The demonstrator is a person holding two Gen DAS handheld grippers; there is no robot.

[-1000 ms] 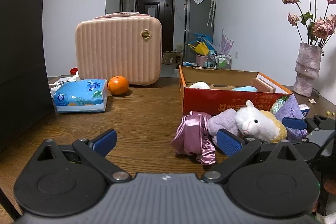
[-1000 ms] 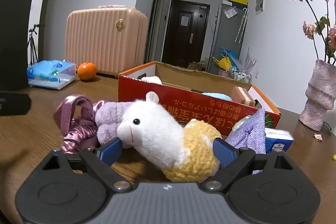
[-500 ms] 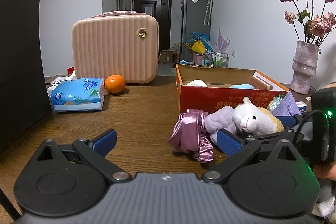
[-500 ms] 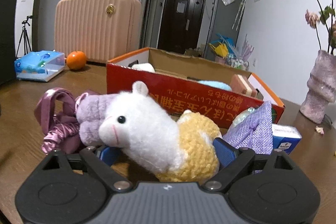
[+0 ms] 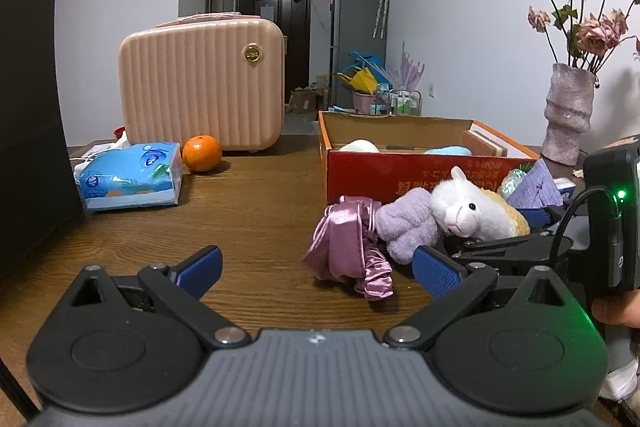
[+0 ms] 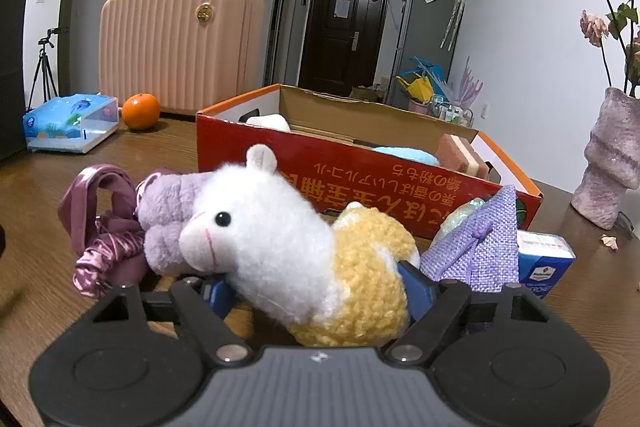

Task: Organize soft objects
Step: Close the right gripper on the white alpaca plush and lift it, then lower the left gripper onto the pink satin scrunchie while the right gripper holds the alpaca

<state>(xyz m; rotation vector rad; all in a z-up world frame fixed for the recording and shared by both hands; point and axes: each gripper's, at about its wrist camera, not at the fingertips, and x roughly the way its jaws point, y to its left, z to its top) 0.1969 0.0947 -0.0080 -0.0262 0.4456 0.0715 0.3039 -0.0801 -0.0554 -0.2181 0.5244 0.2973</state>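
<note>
The right tool (image 6: 316,297) has the alpaca plush (image 6: 296,247) between its blue pads, jaws drawn in against the yellow woolly body, one pad on each flank, a hold across the middle that should keep a floppy toy from swinging. Whether it has left the table (image 5: 248,223) yet, I can't tell. In the right wrist view the plush fills the centre, white head out toward 10 o'clock, and just beyond it at 12 o'clock sits the red cardboard box (image 6: 360,179), open-topped, with a white soft thing, a blue one and a striped sponge already inside. That looks like the destination, so my call is that this is the grasp step with the lift over the near wall to come.

Beside the plush at 9 o'clock lie a lilac fleece piece (image 6: 168,211) and a shiny mauve scrunchie (image 6: 104,227), touching one another; at 3 o'clock a purple woven pouch (image 6: 480,247) leans against a small blue carton (image 6: 544,267). These wait their turn, I'd guess.

The left tool (image 5: 316,269) hangs low over bare wood, jaws spread wide, gripping nothing, with the scrunchie just ahead at 1 o'clock, well placed for the next pick. Far off at 10 o'clock: a tissue pack (image 5: 130,177), an orange (image 5: 202,153) and a pink case (image 5: 202,87), none of them in the way.
</note>
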